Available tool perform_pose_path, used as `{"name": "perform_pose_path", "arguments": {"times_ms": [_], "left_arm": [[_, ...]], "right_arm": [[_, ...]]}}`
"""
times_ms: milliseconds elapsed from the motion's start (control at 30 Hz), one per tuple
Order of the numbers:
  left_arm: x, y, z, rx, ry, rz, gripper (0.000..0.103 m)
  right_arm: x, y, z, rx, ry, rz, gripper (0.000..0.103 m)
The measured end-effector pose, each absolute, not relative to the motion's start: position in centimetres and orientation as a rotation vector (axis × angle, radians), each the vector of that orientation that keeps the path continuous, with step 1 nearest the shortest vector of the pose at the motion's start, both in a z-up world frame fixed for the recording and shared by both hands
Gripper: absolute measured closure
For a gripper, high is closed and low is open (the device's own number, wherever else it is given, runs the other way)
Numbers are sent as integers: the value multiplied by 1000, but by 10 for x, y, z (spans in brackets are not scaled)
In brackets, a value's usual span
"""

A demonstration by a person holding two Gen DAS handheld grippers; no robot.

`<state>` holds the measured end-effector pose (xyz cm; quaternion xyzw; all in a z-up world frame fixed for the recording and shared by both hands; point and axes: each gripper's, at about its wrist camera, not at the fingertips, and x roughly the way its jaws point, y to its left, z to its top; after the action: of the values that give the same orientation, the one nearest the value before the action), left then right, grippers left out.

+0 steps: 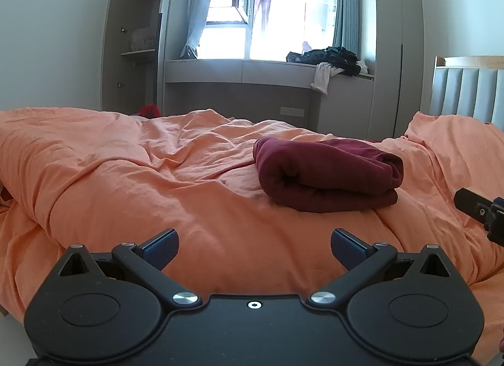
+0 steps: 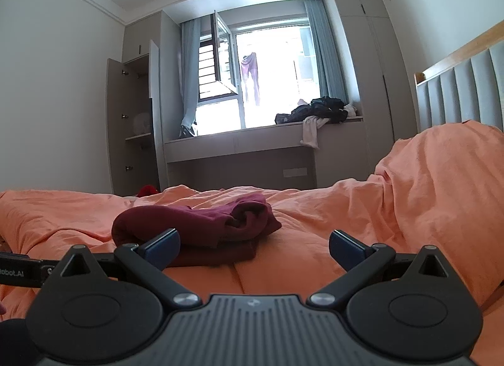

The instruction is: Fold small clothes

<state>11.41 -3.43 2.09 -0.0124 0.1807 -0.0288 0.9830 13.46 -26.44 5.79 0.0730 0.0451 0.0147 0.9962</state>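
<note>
Left wrist: folded maroon garment (image 1: 327,173) on orange duvet (image 1: 126,158).

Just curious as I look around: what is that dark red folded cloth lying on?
The dark red folded cloth lies on a rumpled orange duvet. Whatever is beneath the duvet is covered, so it cannot be seen.

Both wrist views skim low over the bed (image 1: 126,177), facing the window (image 2: 271,76); right sits nearer.
</note>
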Motion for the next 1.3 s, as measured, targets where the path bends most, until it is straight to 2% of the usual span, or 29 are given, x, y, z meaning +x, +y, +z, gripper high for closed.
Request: {"name": "perform_pose_path", "arguments": {"times_ms": [1300], "left_arm": [[116, -44, 23, 59, 379, 25, 0]], "right_arm": [[138, -265, 55, 142, 122, 65, 0]]}}
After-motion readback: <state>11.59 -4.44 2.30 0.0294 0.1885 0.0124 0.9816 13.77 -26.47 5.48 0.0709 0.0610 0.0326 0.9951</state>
